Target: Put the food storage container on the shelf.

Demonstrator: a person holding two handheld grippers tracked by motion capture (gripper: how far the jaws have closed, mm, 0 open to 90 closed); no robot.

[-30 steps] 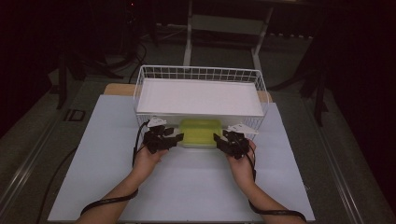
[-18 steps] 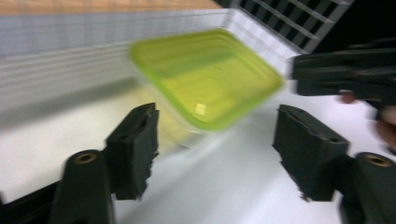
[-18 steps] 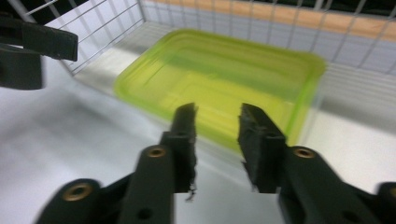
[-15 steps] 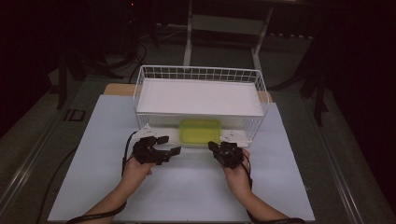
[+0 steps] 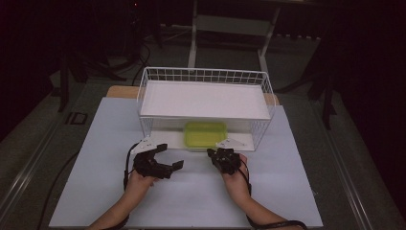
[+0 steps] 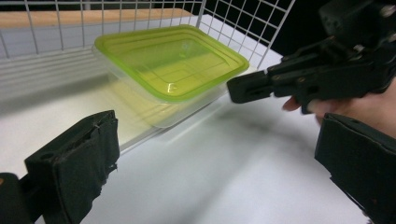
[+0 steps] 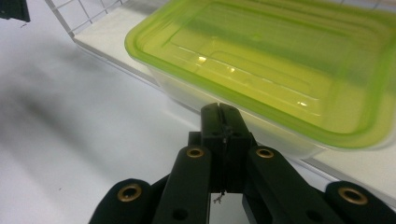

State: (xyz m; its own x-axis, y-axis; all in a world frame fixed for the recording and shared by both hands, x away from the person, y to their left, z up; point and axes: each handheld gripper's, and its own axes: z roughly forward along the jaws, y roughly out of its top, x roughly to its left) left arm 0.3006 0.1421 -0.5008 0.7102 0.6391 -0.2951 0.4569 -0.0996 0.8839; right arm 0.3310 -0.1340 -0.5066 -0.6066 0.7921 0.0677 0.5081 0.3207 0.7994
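Both tongs are drawing back off the green-lidded container (image 5: 206, 134) toward the person. Left tongs (image 5: 168, 156) have just been opening, standing wide, empty. Right tongs (image 5: 221, 156) are sitting closed, empty. Container is resting in the wire basket's (image 5: 203, 75) open front on the tabletop (image 5: 297, 191).

A white wire basket (image 5: 206, 76) (a flat white shelf (image 5: 203, 99) inside) stands on the pale table (image 5: 95, 143).

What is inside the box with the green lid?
Through the green lid and the clear walls of the box, nothing can be seen inside; it looks empty. The lid's tint and glare blur the bottom, so something small and flat could stay hidden.
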